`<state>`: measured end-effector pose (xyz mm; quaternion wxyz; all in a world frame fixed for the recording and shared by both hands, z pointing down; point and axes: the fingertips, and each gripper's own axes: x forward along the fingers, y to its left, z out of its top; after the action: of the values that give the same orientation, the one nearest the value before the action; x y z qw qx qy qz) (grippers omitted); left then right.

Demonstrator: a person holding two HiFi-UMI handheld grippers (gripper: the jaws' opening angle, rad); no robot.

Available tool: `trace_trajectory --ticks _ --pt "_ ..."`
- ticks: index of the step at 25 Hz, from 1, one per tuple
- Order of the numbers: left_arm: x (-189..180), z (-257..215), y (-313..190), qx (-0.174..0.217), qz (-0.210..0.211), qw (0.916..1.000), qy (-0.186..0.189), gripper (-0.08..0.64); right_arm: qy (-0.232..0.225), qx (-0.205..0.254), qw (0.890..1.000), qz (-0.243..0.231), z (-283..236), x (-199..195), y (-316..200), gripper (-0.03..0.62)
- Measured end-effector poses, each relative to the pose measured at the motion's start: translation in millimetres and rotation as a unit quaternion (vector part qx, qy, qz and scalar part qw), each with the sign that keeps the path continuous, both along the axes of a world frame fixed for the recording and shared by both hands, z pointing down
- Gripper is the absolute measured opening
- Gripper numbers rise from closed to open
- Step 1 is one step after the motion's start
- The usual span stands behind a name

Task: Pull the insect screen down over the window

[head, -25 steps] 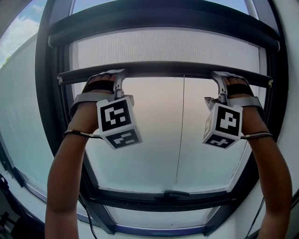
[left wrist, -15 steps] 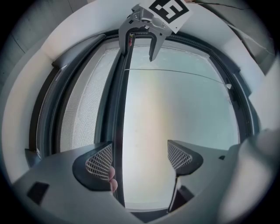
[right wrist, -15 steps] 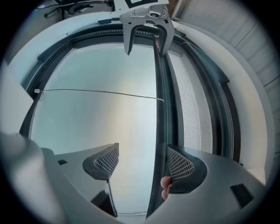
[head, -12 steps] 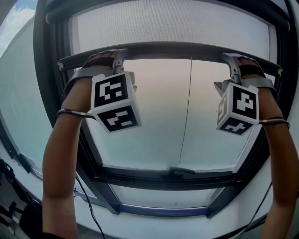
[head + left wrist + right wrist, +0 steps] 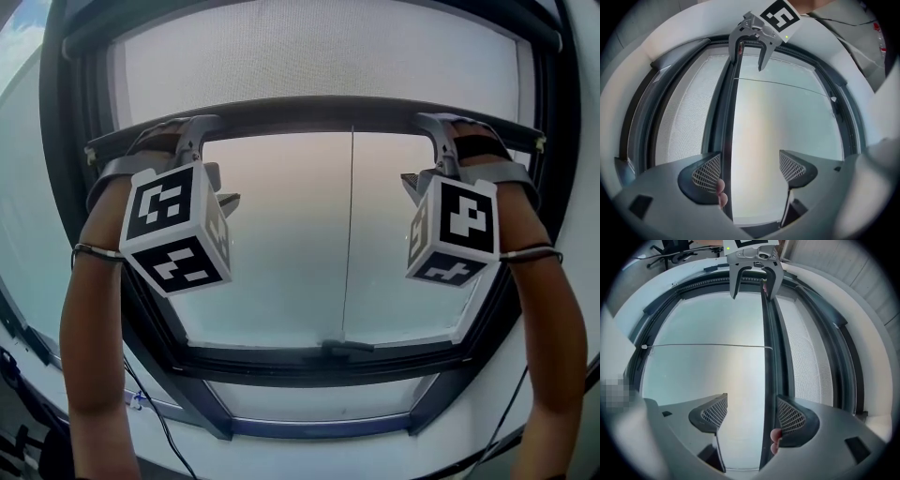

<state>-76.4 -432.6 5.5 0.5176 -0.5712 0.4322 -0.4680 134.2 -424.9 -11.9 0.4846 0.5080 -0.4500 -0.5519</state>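
Observation:
The white mesh insect screen [image 5: 319, 52] hangs partway down the window, ending in a dark bottom bar [image 5: 309, 114]. My left gripper [image 5: 192, 131] reaches up to the bar's left end and my right gripper [image 5: 441, 131] to its right end. In the left gripper view the bar [image 5: 729, 117] runs beside the left pad [image 5: 708, 171] of my left gripper [image 5: 750, 166], whose jaws stand wide apart. In the right gripper view the bar [image 5: 768, 357] lies against the right pad [image 5: 790, 418] of my right gripper [image 5: 752, 414], also open. Each gripper straddles the bar.
A thin pull cord [image 5: 349, 234] hangs from the bar's middle down to a handle [image 5: 337, 349] on the lower window frame [image 5: 309, 370]. Dark side rails [image 5: 70, 187] flank the glass. A cable [image 5: 150, 412] dangles at lower left.
More mesh shows above the bar than a second ago; the bar and both grippers have come down slightly together. My left gripper's cube sits further left in the view.

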Motion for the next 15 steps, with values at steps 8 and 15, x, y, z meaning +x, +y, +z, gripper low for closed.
trace_trajectory --ticks 8,15 --pt "9 4 15 -0.041 0.046 0.9978 0.025 0.394 -0.005 -0.022 1.0 -0.007 9 2 8 0.33" --pt "12 12 21 -0.047 0.048 0.9975 0.021 0.394 -0.002 -0.038 0.999 -0.002 18 5 14 0.331"
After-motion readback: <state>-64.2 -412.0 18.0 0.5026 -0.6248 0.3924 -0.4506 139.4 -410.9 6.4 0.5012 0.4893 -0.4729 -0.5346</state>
